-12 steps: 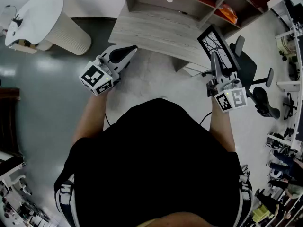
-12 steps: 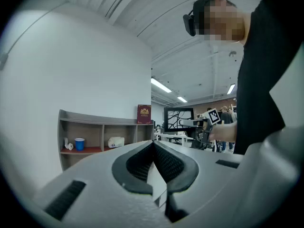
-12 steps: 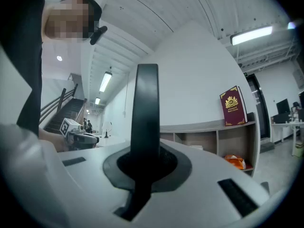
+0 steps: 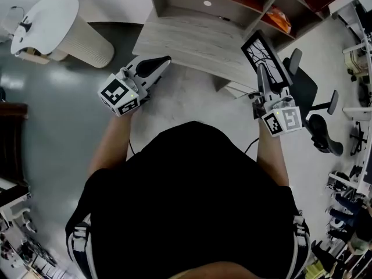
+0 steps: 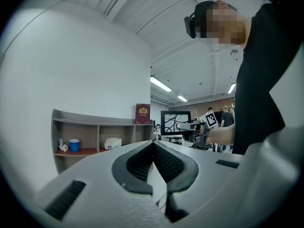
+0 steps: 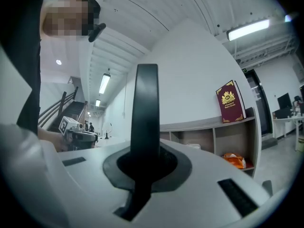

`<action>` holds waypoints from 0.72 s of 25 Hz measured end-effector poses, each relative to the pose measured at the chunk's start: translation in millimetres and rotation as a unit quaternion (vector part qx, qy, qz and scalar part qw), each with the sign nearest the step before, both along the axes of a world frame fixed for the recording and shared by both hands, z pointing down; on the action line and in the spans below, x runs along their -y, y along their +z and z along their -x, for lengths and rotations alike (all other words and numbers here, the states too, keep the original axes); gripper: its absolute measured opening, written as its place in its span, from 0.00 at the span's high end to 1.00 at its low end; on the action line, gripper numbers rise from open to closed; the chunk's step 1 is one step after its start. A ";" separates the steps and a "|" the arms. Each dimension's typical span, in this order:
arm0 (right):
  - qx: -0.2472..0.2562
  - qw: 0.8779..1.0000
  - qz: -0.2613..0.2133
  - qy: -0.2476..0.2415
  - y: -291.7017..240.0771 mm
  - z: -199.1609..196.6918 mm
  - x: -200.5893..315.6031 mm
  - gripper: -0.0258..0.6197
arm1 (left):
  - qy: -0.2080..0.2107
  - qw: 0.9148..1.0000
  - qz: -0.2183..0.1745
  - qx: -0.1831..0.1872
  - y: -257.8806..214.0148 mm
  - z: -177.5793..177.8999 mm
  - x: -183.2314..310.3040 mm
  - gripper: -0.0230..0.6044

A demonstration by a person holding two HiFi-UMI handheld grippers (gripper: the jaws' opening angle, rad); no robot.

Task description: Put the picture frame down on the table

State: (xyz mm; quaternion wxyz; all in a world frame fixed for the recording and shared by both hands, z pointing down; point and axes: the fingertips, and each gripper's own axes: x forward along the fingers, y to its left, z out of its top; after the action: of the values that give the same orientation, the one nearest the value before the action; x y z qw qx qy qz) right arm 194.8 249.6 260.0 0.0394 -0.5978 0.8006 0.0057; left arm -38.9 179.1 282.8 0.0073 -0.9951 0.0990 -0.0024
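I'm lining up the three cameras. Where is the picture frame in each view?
Head view: picture frame in the upper right, gripped by the right tool.
Left gripper view: small, just right of centre, beyond the shut left tool.
Right gripper view: edge-on, a dark upright bar at centre, clamped between the jaws.
Shared landmark: the shelf unit.

- Person: black short-sleeve tee (image 4: 192, 202), arms bare below sleeves.
- Black headset (image 5: 194, 19) on head.
- Left gripper (image 4: 163, 60): white-grey shell, black ribbed pads (image 5: 166, 163), cube (image 4: 119, 96) w/ b&w square markers.
- Right gripper (image 4: 261, 70): same build, same kind of marker cube (image 4: 282, 121).
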 end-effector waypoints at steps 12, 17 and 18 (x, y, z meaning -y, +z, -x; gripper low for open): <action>0.042 0.999 -0.002 -0.034 7.7 -50.8 13.0 0.94 | -0.036 0.999 0.005 0.016 -3.3 -42.5 -7.9 0.94; 0.043 0.998 0.009 -0.043 13.5 -56.5 17.2 0.94 | -0.034 0.999 0.012 0.019 2.9 -60.3 -11.9 0.94; 0.043 0.998 0.010 -0.045 14.9 -56.5 18.6 0.93 | -0.035 0.999 0.012 0.017 3.5 -62.1 -10.7 0.94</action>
State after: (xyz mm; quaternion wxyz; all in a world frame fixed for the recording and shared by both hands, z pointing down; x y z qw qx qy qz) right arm 251.2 230.9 274.8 0.0674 -0.5617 0.8241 -0.0299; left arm 23.1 189.9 286.4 -0.0031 -0.9908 0.1338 -0.0209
